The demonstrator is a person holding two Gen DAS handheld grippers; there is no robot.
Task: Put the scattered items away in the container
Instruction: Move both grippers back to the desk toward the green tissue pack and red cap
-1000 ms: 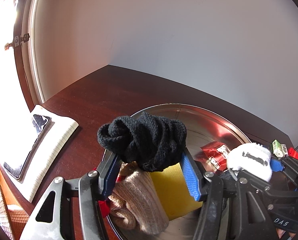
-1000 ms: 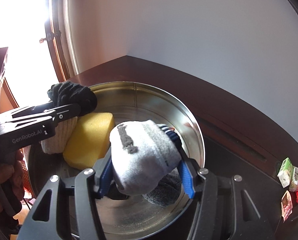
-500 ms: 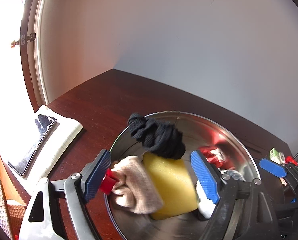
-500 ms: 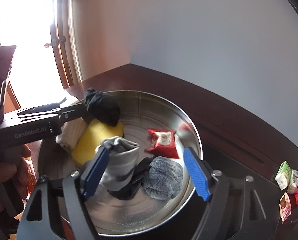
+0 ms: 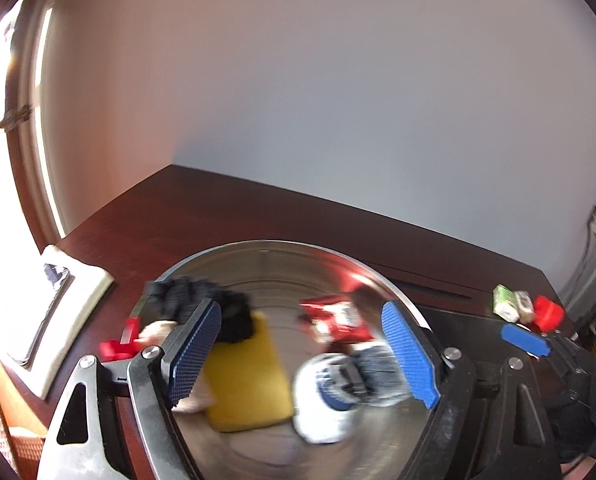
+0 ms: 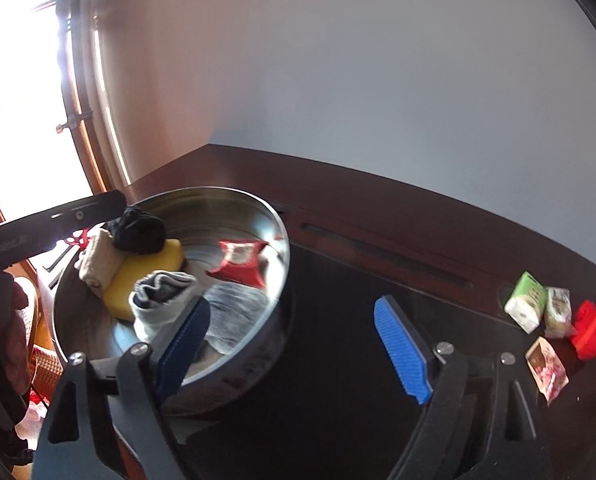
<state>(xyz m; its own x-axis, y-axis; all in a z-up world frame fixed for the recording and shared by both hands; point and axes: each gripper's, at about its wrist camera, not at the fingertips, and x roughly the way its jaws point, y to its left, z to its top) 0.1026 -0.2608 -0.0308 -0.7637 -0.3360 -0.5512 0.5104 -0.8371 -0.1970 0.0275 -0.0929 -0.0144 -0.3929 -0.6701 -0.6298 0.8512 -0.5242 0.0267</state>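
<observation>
Metal bowl [image 6: 170, 384] on counter [image 6: 418, 248] holds black sock [image 6: 140, 230], yellow sponge [image 6: 150, 272], grey sock [image 6: 158, 296], red packet [image 6: 240, 260]. Small cartons [image 6: 528, 300] and red clip [image 6: 590, 330] lie well apart on counter, likely next. Left hand-held gripper [image 5: 302, 354] wide, empty; right hand-held gripper [image 6: 294, 348] wide, empty.

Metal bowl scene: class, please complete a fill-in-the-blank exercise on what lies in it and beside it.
1. The black sock rests partly on the ____ sponge.
2. The red snack packet lies ____ the metal bowl.
3. Both the left tongs and the right tongs are ____.
4. The green carton stands ____ the bowl, on the dark tabletop.

Missing words: yellow; inside; open; outside
</observation>
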